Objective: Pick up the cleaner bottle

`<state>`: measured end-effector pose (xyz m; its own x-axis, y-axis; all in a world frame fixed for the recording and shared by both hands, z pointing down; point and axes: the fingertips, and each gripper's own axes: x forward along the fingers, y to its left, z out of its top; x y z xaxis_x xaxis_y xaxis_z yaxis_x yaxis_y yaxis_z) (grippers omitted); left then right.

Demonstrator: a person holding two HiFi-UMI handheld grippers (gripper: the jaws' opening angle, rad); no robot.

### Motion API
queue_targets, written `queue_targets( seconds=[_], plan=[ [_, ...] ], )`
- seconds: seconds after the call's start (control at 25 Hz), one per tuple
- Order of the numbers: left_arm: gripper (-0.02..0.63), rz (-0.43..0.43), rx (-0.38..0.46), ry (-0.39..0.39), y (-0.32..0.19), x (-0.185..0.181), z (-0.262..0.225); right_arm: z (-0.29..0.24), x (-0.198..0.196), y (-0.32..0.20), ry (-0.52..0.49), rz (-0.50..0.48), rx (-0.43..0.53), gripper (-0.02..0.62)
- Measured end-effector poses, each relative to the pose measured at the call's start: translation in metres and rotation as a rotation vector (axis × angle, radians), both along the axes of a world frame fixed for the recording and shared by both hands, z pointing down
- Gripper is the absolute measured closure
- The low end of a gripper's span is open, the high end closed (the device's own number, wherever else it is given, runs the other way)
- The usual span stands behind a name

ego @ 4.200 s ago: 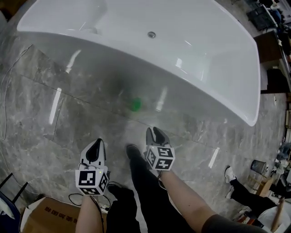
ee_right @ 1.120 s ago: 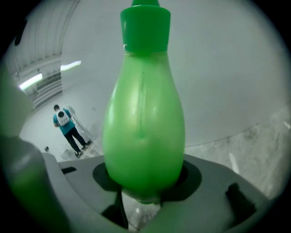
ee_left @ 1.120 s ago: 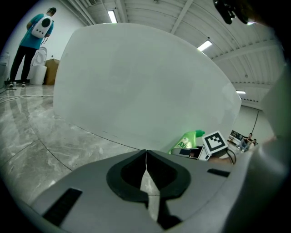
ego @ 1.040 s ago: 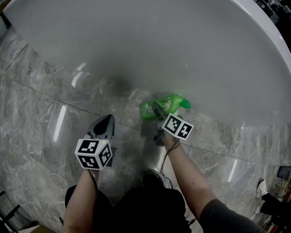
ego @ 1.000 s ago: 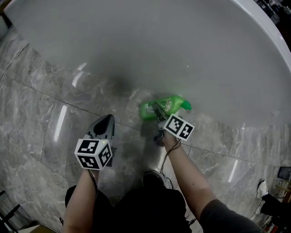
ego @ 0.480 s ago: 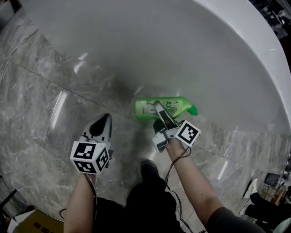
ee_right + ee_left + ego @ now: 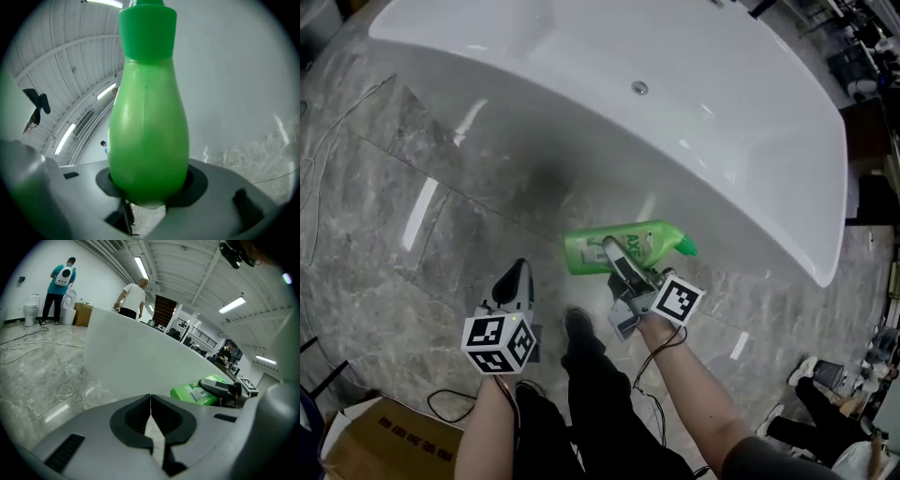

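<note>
Beside the white bathtub (image 7: 750,192), holding the green cleaner bottle (image 7: 628,248) up clear of the grey floor (image 7: 389,234) in the right hand-held gripper (image 7: 608,249), no longer low against the tub wall as a second ago. Hiding the bottle's base and part of its label behind the jaws. Clamping the belly crosswise, cap pointing right in the head view. Carrying the left hand-held gripper (image 7: 518,269) closed and empty, lower left of the bottle, apart from it.

Marble floor (image 7: 384,220) with bathtub (image 7: 703,178), cardboard box (image 7: 370,448)
</note>
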<state>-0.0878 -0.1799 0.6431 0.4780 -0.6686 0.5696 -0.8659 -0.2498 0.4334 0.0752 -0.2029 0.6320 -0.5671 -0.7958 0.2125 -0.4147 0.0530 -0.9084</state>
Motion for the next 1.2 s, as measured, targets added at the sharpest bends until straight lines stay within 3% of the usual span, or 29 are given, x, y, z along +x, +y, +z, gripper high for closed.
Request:
queue_targets(
  seconds=[0.24,0.48,0.84,1.0,1.2],
  plan=[
    [0.591,-0.034,-0.046,-0.033,0.009,0.003,-0.108,-0.108,-0.005,0.009,-0.019,-0.100,-0.034,0.394],
    [0.592,-0.082,0.041,-0.048,0.006,0.004,-0.212,-0.199,-0.005,0.007,-0.061,-0.167,0.003,0.394],
    [0.592,-0.186,0.045,-0.017,0.063,-0.013,-0.281,-0.296,-0.014,0.016,-0.155,-0.200,0.061,0.394],
    [0.591,-0.205,0.056,-0.002,0.095,-0.010,-0.300,-0.322,-0.021,0.042,-0.166,-0.264,0.084,0.394],
    [0.591,-0.187,0.129,-0.027,0.139,-0.010,-0.330,-0.341,-0.030,0.091,-0.215,-0.283,0.100,0.394]
  ],
)
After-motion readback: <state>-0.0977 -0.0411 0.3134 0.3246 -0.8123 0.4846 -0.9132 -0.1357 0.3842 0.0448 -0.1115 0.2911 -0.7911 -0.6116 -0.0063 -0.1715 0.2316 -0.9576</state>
